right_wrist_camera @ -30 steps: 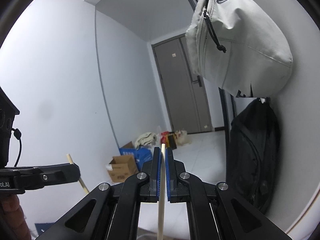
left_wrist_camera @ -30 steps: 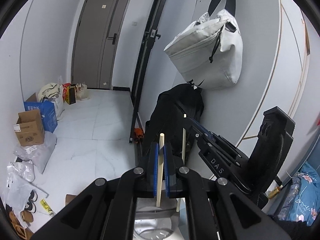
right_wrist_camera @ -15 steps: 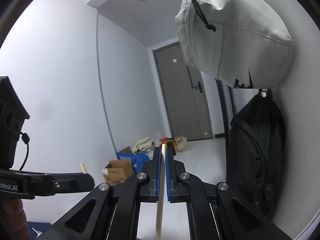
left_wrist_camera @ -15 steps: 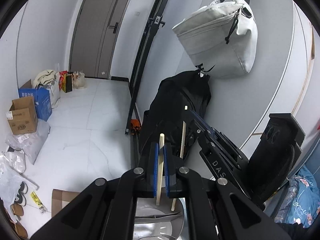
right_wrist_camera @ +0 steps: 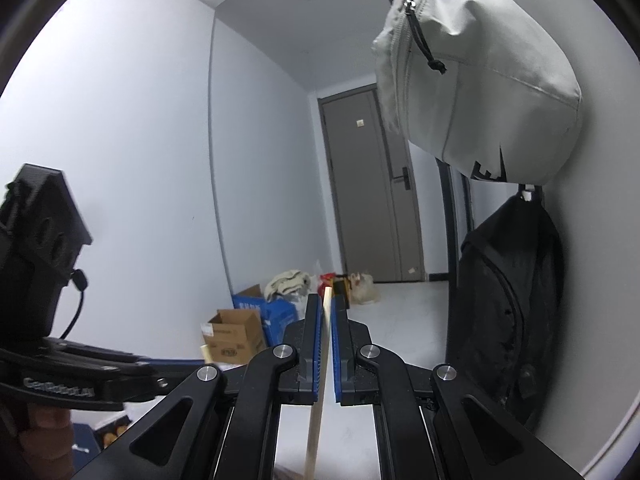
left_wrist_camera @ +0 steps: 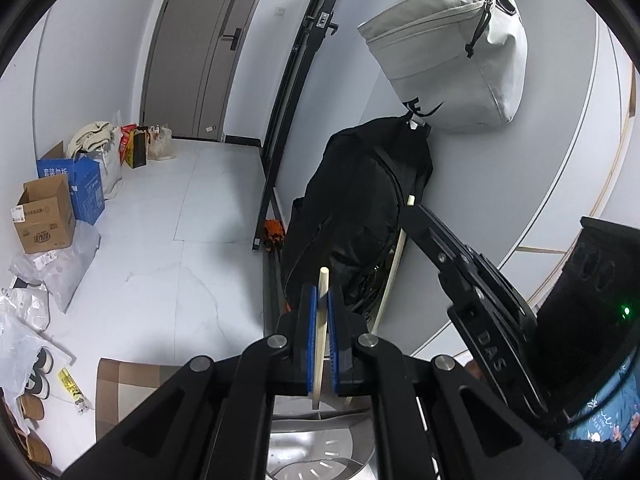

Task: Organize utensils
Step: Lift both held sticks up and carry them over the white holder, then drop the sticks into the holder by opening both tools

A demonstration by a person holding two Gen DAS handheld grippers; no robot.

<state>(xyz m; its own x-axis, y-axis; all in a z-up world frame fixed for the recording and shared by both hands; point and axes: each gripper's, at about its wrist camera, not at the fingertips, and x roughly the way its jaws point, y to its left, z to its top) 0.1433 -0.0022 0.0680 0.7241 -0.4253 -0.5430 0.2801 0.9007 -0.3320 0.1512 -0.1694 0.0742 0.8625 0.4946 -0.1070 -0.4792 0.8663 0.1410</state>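
Between the blue pads of your left gripper (left_wrist_camera: 320,340) stands a wooden chopstick (left_wrist_camera: 320,320), pinched tight, its long axis near upright with the blunt top just above the pads and the lower end pointing down at the metal utensil holder (left_wrist_camera: 320,452) below. That holder shows a slotted steel wall; what lies inside it you cannot tell from this angle. Your right gripper (right_wrist_camera: 328,344) is likewise clamped on a second chopstick (right_wrist_camera: 320,400), which runs up between its pads, leaning slightly, top end just clearing the pad tips. From the left wrist view that second stick (left_wrist_camera: 394,264) slants beside the first, held by the right gripper's black fingers (left_wrist_camera: 460,264) reaching in from the right. Beyond them a black backpack (left_wrist_camera: 360,220) hangs against the wall under a light grey bag (left_wrist_camera: 448,52). Farther along the pale floor sit an open cardboard box (left_wrist_camera: 44,220) and a blue carton (left_wrist_camera: 80,184), their contents hidden, with bags heaped near the grey door (left_wrist_camera: 208,40).
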